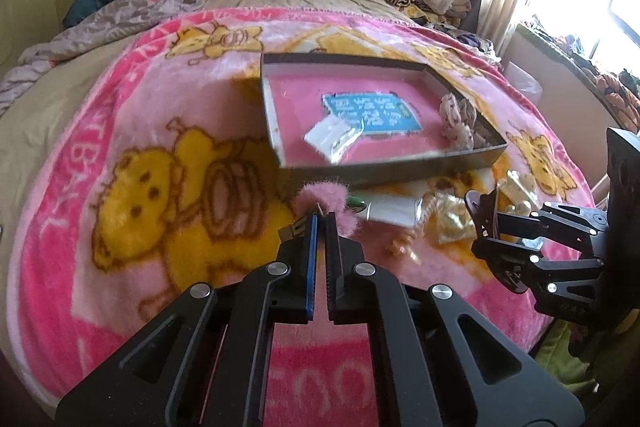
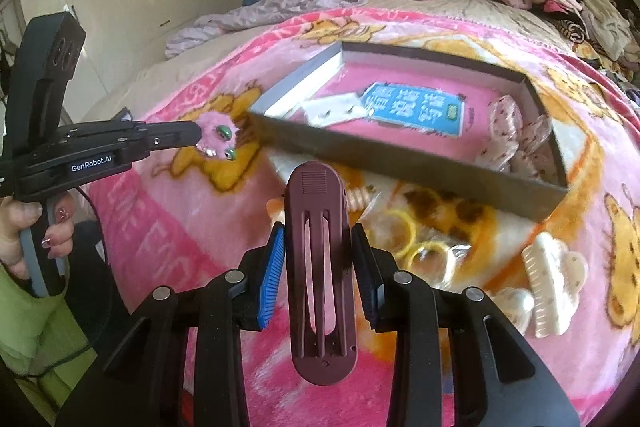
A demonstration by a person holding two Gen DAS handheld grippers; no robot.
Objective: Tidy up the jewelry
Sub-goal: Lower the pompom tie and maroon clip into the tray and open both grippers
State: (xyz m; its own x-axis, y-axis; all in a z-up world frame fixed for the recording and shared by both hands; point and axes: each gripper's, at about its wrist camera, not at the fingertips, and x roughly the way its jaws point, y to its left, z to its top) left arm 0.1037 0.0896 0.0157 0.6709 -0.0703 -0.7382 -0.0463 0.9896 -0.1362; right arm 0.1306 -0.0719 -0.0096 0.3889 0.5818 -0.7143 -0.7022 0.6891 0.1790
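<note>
Between closed pads, fuzzy pink clip [image 1: 320,201]

Hidden, cropped and blurred parts of a jewelry-sorting scene on a bed.

The pink fuzzy clip [image 1: 325,202] is partly covered by the left gripper [image 1: 321,223] pinching it. Small packets [image 1: 335,138] inside the shallow box [image 1: 384,174] are blurred. The person's hand [image 2: 24,231] is cut off at the edge.

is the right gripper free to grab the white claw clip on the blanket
Probably not yet: the right gripper is shut on a maroon hair clip. The white claw clip lies uncovered nearby.
</note>
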